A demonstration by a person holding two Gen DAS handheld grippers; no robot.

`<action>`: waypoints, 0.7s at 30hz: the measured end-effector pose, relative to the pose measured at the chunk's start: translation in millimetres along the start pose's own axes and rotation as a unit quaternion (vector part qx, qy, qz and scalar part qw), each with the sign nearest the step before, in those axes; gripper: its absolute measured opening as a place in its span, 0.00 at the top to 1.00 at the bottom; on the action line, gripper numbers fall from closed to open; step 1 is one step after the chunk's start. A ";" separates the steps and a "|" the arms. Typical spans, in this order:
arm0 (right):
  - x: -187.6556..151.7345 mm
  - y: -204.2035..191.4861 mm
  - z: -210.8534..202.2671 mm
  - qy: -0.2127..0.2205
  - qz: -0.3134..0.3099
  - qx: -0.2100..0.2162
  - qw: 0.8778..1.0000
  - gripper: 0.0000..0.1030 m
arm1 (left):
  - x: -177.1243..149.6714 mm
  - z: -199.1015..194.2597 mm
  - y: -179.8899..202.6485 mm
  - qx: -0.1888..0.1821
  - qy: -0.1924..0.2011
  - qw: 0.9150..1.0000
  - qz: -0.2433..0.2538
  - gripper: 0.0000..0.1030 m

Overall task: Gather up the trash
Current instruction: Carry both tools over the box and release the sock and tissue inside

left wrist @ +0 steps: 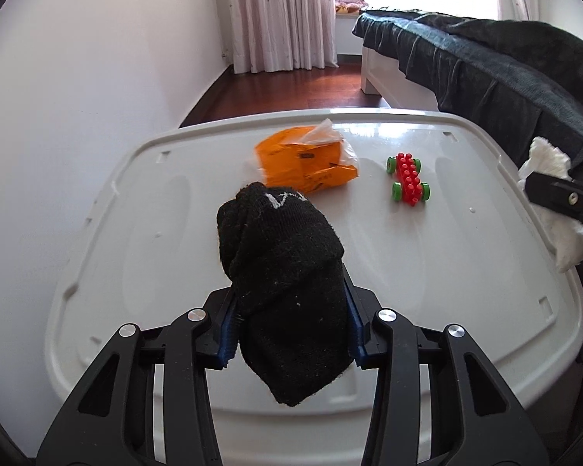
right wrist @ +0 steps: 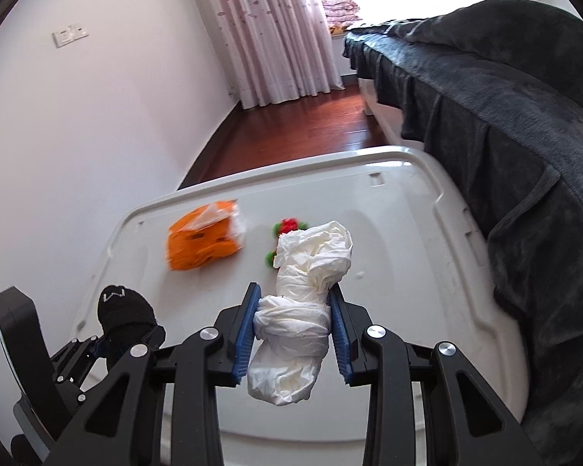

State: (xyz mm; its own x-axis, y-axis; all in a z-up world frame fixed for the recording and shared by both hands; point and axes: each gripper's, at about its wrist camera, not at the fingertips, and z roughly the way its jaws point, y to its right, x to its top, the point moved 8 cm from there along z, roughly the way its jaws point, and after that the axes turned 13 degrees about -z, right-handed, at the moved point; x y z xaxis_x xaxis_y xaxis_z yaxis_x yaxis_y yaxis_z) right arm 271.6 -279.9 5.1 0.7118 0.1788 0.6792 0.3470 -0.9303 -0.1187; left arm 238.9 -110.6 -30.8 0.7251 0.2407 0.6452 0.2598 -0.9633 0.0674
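Note:
My left gripper (left wrist: 289, 310) is shut on a black sock (left wrist: 280, 256), lifted above the white plastic lid (left wrist: 447, 272); the sock droops below the blue pads. The right gripper (right wrist: 294, 318) is shut on a crumpled white tissue wad (right wrist: 311, 264) that sticks out past its fingers. In the left wrist view the right gripper's finger and the tissue (left wrist: 548, 163) show at the right edge. The right wrist view catches the left gripper with the sock (right wrist: 124, 306) at lower left. An orange wrapper in clear plastic (left wrist: 307, 163) (right wrist: 202, 244) lies at the lid's far side.
A red toy car with green wheels (left wrist: 408, 180) sits right of the wrapper, half hidden behind the tissue in the right wrist view (right wrist: 287, 227). A bed with a dark blanket (right wrist: 524, 155) borders the lid on the right. A white wall (left wrist: 77, 116) stands left; wooden floor (right wrist: 311, 124) beyond.

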 end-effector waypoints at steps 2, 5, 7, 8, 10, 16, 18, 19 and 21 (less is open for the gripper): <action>-11.1 -17.3 -7.3 -0.001 -0.008 0.013 1.000 0.67 | -6.3 -12.2 -9.0 -0.002 0.003 1.000 0.001 0.59; -37.4 -45.0 -20.0 -0.006 -0.021 0.030 0.999 0.66 | -25.8 -33.0 -28.1 -0.005 0.001 1.000 -0.001 0.59; -56.9 -61.3 -27.4 -0.011 -0.030 0.040 0.999 0.66 | -44.1 -48.4 -43.9 -0.010 -0.001 1.000 -0.008 0.59; -68.5 -69.5 -32.1 -0.012 -0.036 0.043 0.998 0.66 | -53.7 -55.2 -51.0 -0.014 -0.003 1.000 -0.012 0.59; -92.1 -85.7 -39.8 -0.016 -0.053 0.043 0.998 0.66 | -77.6 -69.2 -65.9 -0.016 -0.012 1.000 -0.013 0.59; -165.1 -124.2 -47.3 -0.058 -0.093 0.050 0.993 0.66 | -146.8 -84.9 -95.5 -0.018 -0.058 0.998 -0.025 0.59; -187.7 -130.7 -47.1 -0.077 -0.096 0.054 0.991 0.66 | -164.4 -86.5 -100.7 -0.018 -0.075 0.997 -0.027 0.59; -196.9 -131.4 -46.5 -0.087 -0.094 0.055 0.990 0.66 | -176.9 -87.0 -103.3 -0.016 -0.085 0.996 -0.025 0.59; -211.4 -131.4 -45.1 -0.102 -0.089 0.058 0.989 0.66 | -193.3 -86.0 -104.8 -0.011 -0.101 0.995 -0.012 0.59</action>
State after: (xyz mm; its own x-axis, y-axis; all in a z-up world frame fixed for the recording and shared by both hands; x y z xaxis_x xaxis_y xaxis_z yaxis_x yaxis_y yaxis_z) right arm 48.1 -209.9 -90.3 0.7381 0.4077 0.5376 0.5361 -0.8381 -0.1005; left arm 16.7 -66.3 -97.1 0.8325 0.2805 0.4777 0.2660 -0.9588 0.0996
